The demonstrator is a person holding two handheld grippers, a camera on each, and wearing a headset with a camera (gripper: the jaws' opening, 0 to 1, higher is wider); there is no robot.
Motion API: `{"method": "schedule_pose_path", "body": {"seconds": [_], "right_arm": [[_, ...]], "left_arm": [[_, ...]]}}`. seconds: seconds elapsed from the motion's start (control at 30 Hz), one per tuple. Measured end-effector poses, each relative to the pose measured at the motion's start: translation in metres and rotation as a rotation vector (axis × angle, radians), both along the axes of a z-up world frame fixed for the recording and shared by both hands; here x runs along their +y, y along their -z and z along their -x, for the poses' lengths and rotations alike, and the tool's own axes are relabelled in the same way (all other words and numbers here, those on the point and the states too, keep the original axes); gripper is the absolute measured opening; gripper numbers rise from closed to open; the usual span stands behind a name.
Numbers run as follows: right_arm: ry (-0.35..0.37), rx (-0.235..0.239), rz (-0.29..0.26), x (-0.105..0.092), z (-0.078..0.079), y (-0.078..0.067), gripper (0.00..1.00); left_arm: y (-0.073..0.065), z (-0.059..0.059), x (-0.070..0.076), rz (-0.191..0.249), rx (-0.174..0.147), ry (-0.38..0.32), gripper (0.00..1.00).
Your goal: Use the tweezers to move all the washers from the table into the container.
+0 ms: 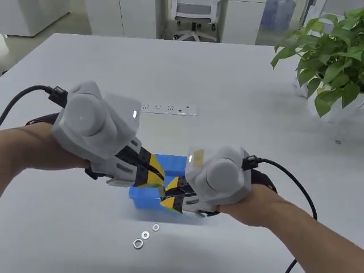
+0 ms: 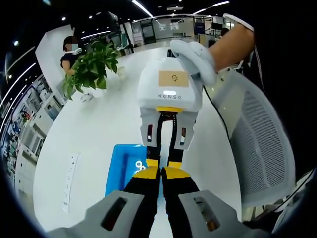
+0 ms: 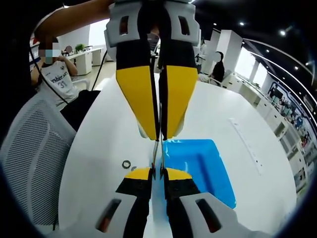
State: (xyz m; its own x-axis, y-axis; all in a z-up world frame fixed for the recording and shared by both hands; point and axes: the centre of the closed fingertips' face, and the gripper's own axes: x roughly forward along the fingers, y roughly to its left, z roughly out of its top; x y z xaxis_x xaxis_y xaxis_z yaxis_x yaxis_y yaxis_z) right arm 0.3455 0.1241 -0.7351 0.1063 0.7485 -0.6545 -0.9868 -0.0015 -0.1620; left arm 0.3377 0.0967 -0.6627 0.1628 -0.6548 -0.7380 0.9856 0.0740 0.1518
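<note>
Over the blue container (image 1: 149, 196) my two grippers meet tip to tip. The left gripper (image 1: 158, 177) comes in from the left and the right gripper (image 1: 169, 196) from the right. In the right gripper view, thin metal tweezers (image 3: 157, 151) run from the shut yellow jaws of the left gripper (image 3: 159, 136) down into the right gripper (image 3: 158, 173), which is also shut on them. Three washers (image 1: 145, 235) lie on the white table in front of the container; one washer (image 3: 127, 164) shows left of the jaws. Small pale rings (image 2: 140, 165) lie inside the container (image 2: 121, 171).
A white power strip (image 1: 169, 108) is set into the table behind the container. A potted plant (image 1: 330, 57) stands at the far right, an office chair (image 1: 193, 17) beyond the table. A mesh chair (image 3: 29, 148) is close to the near edge.
</note>
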Motion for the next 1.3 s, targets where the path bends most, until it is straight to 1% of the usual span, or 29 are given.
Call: {"method": "schedule_pose_path", "body": {"seconds": [0.17, 0.53, 0.87, 1.03, 1.3], "right_arm": [[-0.009, 0.019, 0.004, 0.003, 0.005, 0.01, 0.11], [-0.027, 0.057, 0.012, 0.006, 0.015, 0.028, 0.11], [-0.036, 0.084, 0.012, 0.009, 0.019, 0.039, 0.12], [-0.043, 0.088, 0.016, 0.011, 0.021, 0.043, 0.12], [-0.047, 0.096, 0.018, 0.014, 0.021, 0.048, 0.12]], "left_arm": [[0.011, 0.005, 0.004, -0.013, 0.022, -0.002, 0.06], [0.027, 0.015, 0.008, -0.026, 0.062, -0.013, 0.06], [0.038, 0.018, 0.012, -0.033, 0.086, -0.022, 0.06], [0.042, 0.02, 0.013, -0.031, 0.095, -0.027, 0.06], [0.047, 0.019, 0.015, -0.035, 0.104, -0.029, 0.06]]}}
